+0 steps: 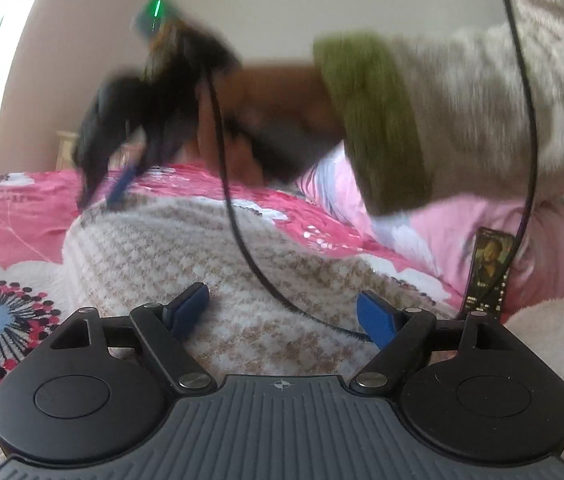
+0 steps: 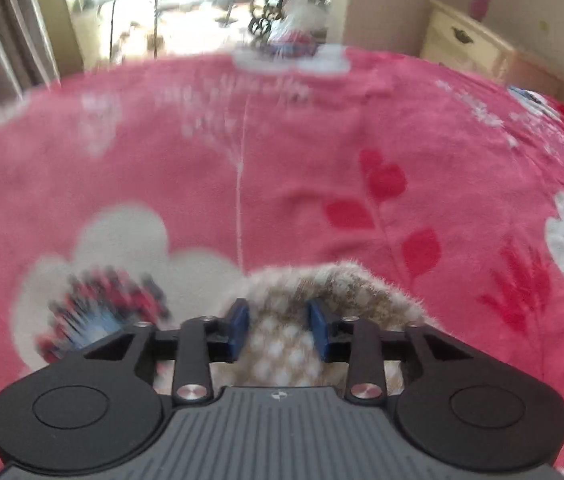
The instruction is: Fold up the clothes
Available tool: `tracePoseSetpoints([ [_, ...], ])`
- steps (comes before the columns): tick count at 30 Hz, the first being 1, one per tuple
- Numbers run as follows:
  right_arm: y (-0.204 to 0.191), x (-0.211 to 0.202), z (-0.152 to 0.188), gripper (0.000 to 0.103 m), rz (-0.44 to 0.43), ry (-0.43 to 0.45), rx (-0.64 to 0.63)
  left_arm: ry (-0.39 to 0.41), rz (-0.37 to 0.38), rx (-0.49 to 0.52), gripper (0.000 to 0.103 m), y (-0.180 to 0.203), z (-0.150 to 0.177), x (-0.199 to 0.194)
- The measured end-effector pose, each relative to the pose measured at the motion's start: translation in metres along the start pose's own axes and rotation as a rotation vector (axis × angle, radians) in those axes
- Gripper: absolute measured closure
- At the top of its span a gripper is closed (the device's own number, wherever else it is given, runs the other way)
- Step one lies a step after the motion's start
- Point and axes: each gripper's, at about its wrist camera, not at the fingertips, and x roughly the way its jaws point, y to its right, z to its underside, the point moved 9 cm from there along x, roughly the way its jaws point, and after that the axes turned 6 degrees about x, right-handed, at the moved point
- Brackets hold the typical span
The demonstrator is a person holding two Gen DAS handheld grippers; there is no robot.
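Observation:
A fluffy beige-and-white checked garment (image 1: 186,248) lies in a mound on the pink flowered bedspread (image 1: 10,208). My left gripper (image 1: 282,296) hovers low over its near part, jaws wide apart, with only a black cable (image 1: 242,248) passing between them. At the garment's far edge my right gripper (image 1: 100,198) shows blurred, held by a hand in a green-cuffed fuzzy sleeve (image 1: 462,112). In the right wrist view my right gripper (image 2: 277,306) has a thick fold of the garment (image 2: 322,284) pinched between its blue pads (image 2: 238,320) above the bedspread (image 2: 282,160).
A phone (image 1: 490,268) with a lit screen leans against a pale pink pillow (image 1: 562,248) at the right. A white fluffy item (image 1: 554,332) lies near it. A cream nightstand (image 2: 478,44) stands beyond the bed's far right corner, beside a bright window (image 2: 186,8).

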Motion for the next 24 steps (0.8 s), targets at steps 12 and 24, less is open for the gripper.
tracePoseSetpoints([
  [12,0.010,0.009,0.011,0.073,0.042,-0.072,-0.013,-0.038,-0.006,0.016,0.022,-0.001,-0.004,-0.007],
  [24,-0.005,-0.004,0.067,0.074,0.029,-0.170,-0.054,-0.077,0.001,0.024,0.022,0.001,-0.003,-0.022],
])
